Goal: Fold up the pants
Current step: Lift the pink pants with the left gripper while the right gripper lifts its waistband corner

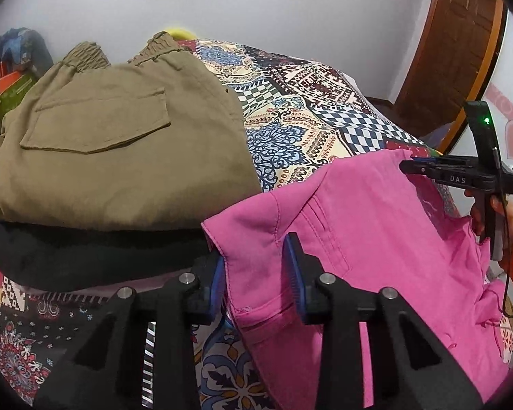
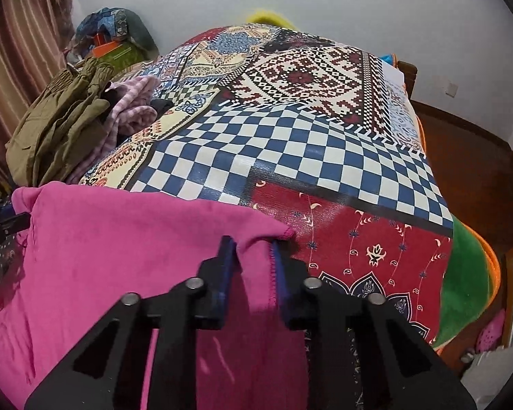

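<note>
Pink pants [image 1: 376, 239] hang spread between both grippers above the bed [image 2: 307, 157], unfolded. Left gripper [image 1: 256, 266] and right gripper [image 2: 253, 259]: jaws partly open, each straddling a top corner; clamping cannot be confirmed. Folded olive pants [image 1: 119, 143] lie at 10 o'clock. All folds remain.

Patchwork bedspread [image 2: 290, 143], green blanket [image 2: 468, 273], wooden door [image 1: 455, 34], striped curtain [image 2: 20, 41]

A home bedroom: patterned bedspread [image 2: 290, 130], curtain [image 2: 20, 51], wooden door [image 1: 458, 34].
</note>
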Motion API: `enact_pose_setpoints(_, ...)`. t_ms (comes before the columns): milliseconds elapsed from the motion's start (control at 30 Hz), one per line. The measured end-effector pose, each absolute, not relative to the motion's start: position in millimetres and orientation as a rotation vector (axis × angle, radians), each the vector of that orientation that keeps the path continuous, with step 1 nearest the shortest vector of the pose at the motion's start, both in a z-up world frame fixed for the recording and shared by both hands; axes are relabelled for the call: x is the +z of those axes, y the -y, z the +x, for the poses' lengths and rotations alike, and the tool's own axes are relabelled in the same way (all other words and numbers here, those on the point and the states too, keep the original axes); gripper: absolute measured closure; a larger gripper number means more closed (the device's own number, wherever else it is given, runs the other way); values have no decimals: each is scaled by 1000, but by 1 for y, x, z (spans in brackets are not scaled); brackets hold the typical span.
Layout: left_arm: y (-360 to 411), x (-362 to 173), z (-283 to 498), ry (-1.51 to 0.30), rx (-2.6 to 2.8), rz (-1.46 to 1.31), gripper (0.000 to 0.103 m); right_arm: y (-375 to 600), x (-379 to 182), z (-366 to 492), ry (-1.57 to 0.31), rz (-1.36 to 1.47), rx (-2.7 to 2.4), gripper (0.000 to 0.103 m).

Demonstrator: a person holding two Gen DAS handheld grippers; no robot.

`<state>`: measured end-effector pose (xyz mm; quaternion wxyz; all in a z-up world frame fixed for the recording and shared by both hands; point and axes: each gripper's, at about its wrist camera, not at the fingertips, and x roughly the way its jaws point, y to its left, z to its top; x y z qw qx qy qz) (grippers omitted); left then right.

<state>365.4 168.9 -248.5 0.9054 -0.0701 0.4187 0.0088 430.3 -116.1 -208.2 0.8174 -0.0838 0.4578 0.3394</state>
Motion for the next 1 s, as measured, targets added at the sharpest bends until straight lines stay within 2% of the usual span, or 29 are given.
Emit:
enact_pose_setpoints(300,-164,-245,357,-850,22,-128,92,124,-198,422,-911,-175,710,93)
enact_pose_setpoints(533,-162,-225,348,-819,8,-134,94,132,-180,410,-874,-143,704,95)
enact_pose_setpoints(1000,-145,-155,318,-701,-8,-76,94,151,-105,368,-729,-104,687,95)
